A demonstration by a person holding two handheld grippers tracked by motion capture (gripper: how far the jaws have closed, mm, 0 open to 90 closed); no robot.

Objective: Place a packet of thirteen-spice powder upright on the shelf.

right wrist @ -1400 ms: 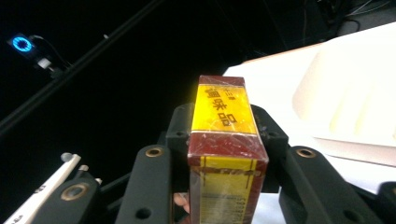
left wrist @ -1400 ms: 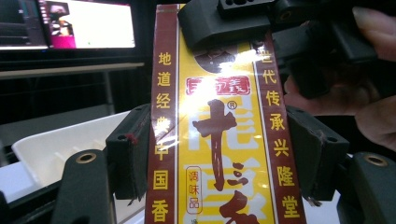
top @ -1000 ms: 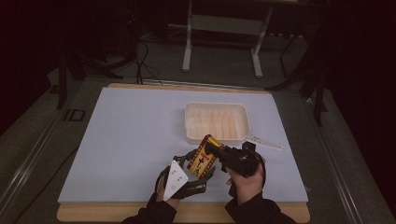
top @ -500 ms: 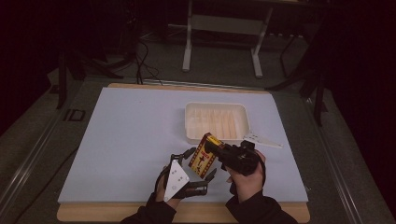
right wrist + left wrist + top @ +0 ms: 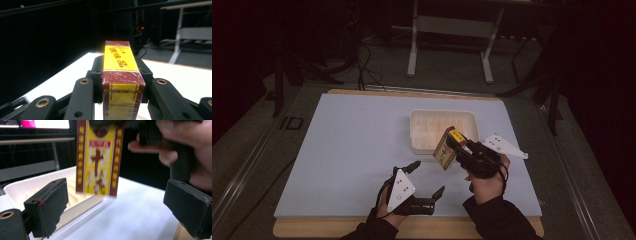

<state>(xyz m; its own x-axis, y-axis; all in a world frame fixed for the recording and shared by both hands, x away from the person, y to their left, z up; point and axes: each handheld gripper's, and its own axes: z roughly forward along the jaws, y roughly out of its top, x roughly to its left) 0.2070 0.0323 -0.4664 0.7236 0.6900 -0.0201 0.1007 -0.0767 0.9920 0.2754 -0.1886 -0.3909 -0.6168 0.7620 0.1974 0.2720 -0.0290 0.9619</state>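
A yellow and maroon printed box point(image 5: 446, 148) hangs tilted over the near edge of the white tray point(image 5: 427, 121), with my right gripper point(image 5: 463, 151) shut on its upper end. In the right gripper view the box point(image 5: 122, 72) stands clamped between the two black jaws. My left gripper point(image 5: 428, 179) lies low near the table's front edge, apart from the box. Its jaws have just been opening and nothing is between them. In the left gripper view its pads point(image 5: 48, 206) stand wide, and beyond them the box point(image 5: 98, 157) hangs beside the tray point(image 5: 22, 188).
The pale table top point(image 5: 347, 150) spreads left of the tray, with a wooden front edge point(image 5: 327, 229). Dark floor, cables and a metal stand point(image 5: 452, 30) lie beyond the far edge. Both forearms come in at the bottom.
The left gripper has let go of the box and opened wide. The right gripper has carried the box up and away from it, toward the tray.
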